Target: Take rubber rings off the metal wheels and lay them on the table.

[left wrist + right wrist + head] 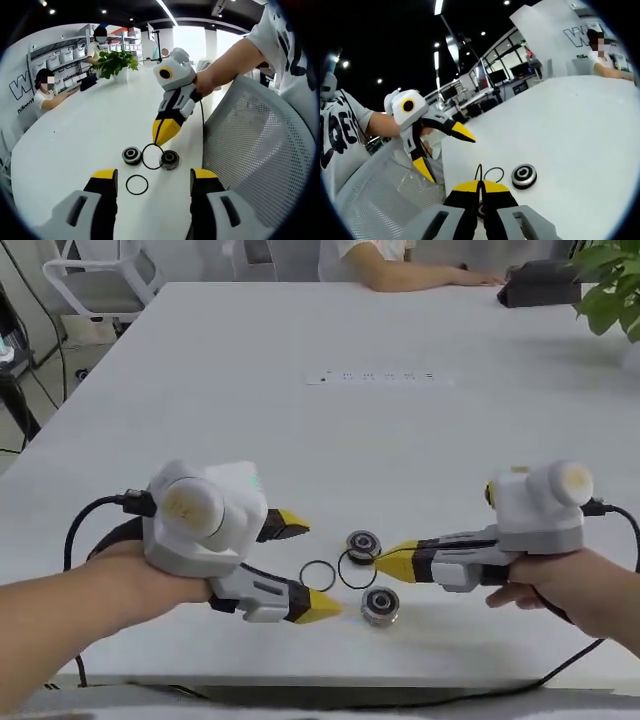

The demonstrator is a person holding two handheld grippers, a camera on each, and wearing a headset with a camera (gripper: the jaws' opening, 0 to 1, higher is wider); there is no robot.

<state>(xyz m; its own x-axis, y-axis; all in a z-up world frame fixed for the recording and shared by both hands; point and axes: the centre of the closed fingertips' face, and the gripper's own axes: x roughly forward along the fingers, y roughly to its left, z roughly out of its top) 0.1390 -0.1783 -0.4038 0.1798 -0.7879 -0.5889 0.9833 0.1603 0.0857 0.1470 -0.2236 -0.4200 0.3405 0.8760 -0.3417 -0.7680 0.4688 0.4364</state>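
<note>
Left hand (pixel 150 575) grips the left gripper (pixel 305 567) from behind, forearm coming in from the lower left, the tool rolled so one yellow tip sits farther up the table (pixel 300 440) and the other nearer the person; jaws spread wide, holding nothing. In the left gripper view its tips frame a loose rubber ring (pixel 137 184) lying flat on the table, not touching either jaw. Same ring in the head view (pixel 317 575), just right of the open jaws. Next, a second ring (pixel 356 570) sits between the two metal wheels, the far wheel (pixel 363 543) and the near wheel (pixel 380 605), both bare of rubber as far as can be told. Right gripper (pixel 385 560) points left and slightly down, jaws pressed together on the right edge of that second ring; right gripper view confirms the closed yellow tips pinching the thin black loop (pixel 490 172), one wheel (pixel 524 176) just beside. Right hand (pixel 550 585) holds it low over the table, wrist near level, cable trailing off the right edge.
</note>
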